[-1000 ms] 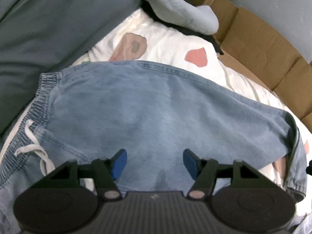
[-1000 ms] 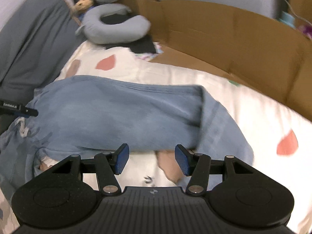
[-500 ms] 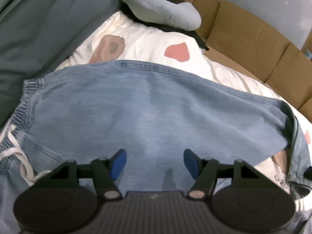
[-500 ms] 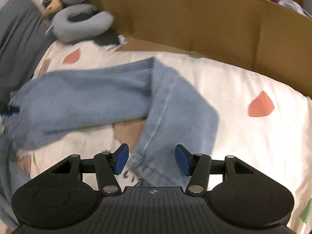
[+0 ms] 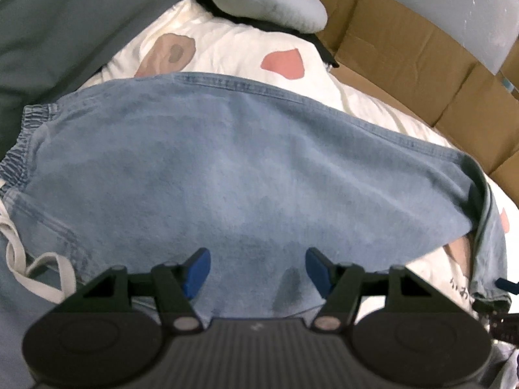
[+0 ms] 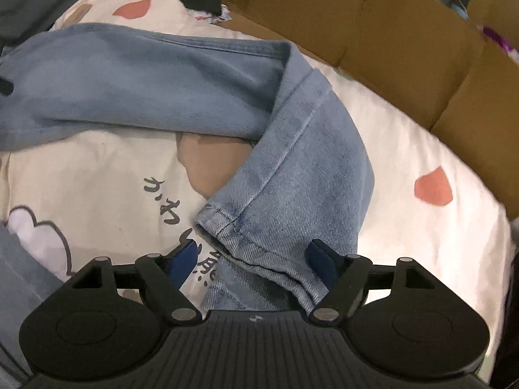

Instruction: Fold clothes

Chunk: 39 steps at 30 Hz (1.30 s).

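Note:
Light blue denim pants point(image 5: 227, 168) lie across a cream printed bed sheet point(image 5: 227, 48). Their elastic waistband point(image 5: 22, 136) and white drawstring point(image 5: 39, 278) are at the left of the left wrist view. My left gripper point(image 5: 256, 269) is open just above the upper leg fabric. In the right wrist view one leg point(image 6: 162, 81) runs left to right, then folds back toward me, ending in a hem point(image 6: 256, 253). My right gripper point(image 6: 253, 262) is open, with the hem lying between its jaws.
A cardboard wall point(image 6: 389, 52) edges the bed at the back and right. A grey neck pillow point(image 5: 269, 3) and a dark cloth lie at the far end. A grey-green cushion point(image 5: 65, 22) runs along the left side.
My right gripper has swung right and come down to the leg hem, which now lies between its open jaws. My left gripper has shifted slightly over the pants and stays open.

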### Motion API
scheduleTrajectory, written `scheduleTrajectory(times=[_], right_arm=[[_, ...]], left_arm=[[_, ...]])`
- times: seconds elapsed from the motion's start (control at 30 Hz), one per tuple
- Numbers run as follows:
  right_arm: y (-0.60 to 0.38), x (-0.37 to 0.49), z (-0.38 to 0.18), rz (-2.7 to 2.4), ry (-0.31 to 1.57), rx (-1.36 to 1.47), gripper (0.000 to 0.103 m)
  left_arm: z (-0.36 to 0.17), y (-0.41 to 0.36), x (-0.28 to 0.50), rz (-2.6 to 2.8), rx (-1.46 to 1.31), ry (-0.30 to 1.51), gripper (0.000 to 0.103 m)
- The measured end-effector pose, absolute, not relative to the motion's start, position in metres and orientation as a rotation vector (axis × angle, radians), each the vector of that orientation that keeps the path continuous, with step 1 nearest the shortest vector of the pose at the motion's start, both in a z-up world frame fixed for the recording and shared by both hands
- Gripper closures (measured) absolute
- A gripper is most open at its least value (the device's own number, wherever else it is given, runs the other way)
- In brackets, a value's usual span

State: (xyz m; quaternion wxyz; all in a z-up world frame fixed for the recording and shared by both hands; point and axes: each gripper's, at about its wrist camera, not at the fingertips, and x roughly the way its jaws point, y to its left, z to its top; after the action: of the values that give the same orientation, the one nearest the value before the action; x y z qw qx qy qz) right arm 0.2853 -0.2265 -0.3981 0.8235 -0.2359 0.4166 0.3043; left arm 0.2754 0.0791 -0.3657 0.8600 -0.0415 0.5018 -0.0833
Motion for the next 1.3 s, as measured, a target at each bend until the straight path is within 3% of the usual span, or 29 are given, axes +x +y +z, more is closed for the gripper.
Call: scheduleTrajectory(times=[0.1, 0.17, 0.23, 0.3, 0.37, 0.47, 0.8, 1.03, 1.3], right_arm=[[-0.231, 0.295, -0.402, 0.648, 0.917, -0.459, 0.026], [-0.235, 0.299, -0.402, 0.655, 0.926, -0.433, 0.036], [-0.238, 0.301, -0.401, 0.664, 0.928, -0.42, 0.039], [-0.241, 0.301, -0.399, 0.679, 0.925, -0.407, 0.051], [-0.244, 0.302, -0.394, 0.702, 0.926, -0.379, 0.081], [-0.251, 0.299, -0.378, 0.703, 0.902, -0.324, 0.091], [-0.304, 0.332, -0.336, 0.552, 0.819, -0.158, 0.095], [-0.354, 0.365, -0.346, 0.358, 0.875, -0.074, 0.096], [-0.378, 0.378, -0.374, 0.201, 0.991, -0.029, 0.085]], left_arm=[[-0.366, 0.076, 0.276, -0.18, -0.08, 1.056, 0.035], [-0.367, 0.075, 0.275, -0.179, -0.08, 1.057, 0.035], [-0.368, 0.074, 0.275, -0.176, -0.085, 1.062, 0.035], [-0.368, 0.074, 0.275, -0.173, -0.086, 1.063, 0.035], [-0.367, 0.072, 0.275, -0.174, -0.085, 1.059, 0.035], [-0.366, 0.068, 0.274, -0.173, -0.075, 1.051, 0.035], [-0.363, 0.066, 0.275, -0.172, -0.112, 1.022, 0.035], [-0.366, 0.068, 0.276, -0.174, -0.129, 1.021, 0.035], [-0.365, 0.072, 0.273, -0.169, -0.137, 1.022, 0.035]])
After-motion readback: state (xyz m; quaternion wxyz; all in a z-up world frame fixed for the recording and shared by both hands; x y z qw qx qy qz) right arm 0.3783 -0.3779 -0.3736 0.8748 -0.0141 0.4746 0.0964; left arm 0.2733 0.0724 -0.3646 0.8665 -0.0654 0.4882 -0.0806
